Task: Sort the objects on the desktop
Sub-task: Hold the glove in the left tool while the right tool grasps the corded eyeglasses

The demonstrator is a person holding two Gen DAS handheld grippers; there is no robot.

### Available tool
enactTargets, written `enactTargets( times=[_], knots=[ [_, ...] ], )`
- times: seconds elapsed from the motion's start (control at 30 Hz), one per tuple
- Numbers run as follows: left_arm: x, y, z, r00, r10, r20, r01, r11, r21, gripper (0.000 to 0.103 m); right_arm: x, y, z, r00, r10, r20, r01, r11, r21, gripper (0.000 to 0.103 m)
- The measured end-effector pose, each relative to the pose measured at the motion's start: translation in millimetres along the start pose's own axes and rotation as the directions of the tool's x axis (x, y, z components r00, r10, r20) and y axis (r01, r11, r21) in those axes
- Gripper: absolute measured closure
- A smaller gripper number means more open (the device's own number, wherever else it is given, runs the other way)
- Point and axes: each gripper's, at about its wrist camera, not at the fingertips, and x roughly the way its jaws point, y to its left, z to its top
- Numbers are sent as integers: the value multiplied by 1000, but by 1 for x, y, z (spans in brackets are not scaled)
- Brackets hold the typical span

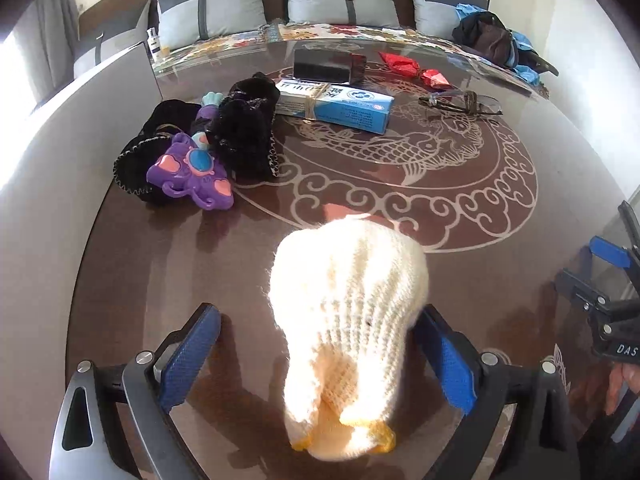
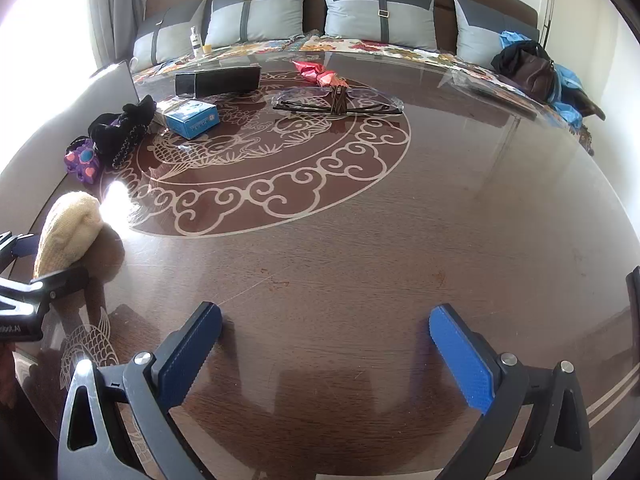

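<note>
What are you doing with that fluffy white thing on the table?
Someone is sorting things on a table using a grabbing tool in each hand. The left tool is open around a cream knitted glove; only its right pad sits against the knit. The right tool is open over bare table. A purple toy, a blue box and glasses lie further back.

A cream knitted glove (image 1: 344,320) lies on the dark patterned table (image 1: 360,208) between the wide-open blue pads (image 1: 192,356) of the left claw (image 1: 320,360); beyond it sit a purple toy (image 1: 192,176), black fabric (image 1: 244,128) and a blue box (image 1: 340,106).
</note>
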Motion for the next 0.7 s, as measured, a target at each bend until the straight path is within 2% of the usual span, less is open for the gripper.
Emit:
enactTargets(
  times=[0.13,0.17,0.37,0.43,0.5,0.57,0.7],
  knots=[
    [5,16,5,999,39,27,-37,997,-61,3,0,0,0,1000,0,0,0,1000,0,0],
    [5,17,3,998,43,41,-40,997,-61,0,0,0,0,1000,0,0,0,1000,0,0],
    [5,20,1,998,39,59,-35,997,-69,0,0,1,0,1000,4,0,-4,1000,-3,0],
    [5,20,1,998,36,60,-31,997,-69,0,2,0,4,999,22,-25,-23,999,-29,0],
    [5,20,1,998,35,61,-31,997,-68,0,8,-5,15,994,63,-92,-71,994,-85,0],
    [5,20,1,998,35,61,-31,997,-68,0,15,-19,33,992,68,-110,-79,992,-96,0],
    [5,20,1,998,35,61,-31,997,-69,0,32,-51,86,998,-26,-58,18,989,-146,0]
  ],
)
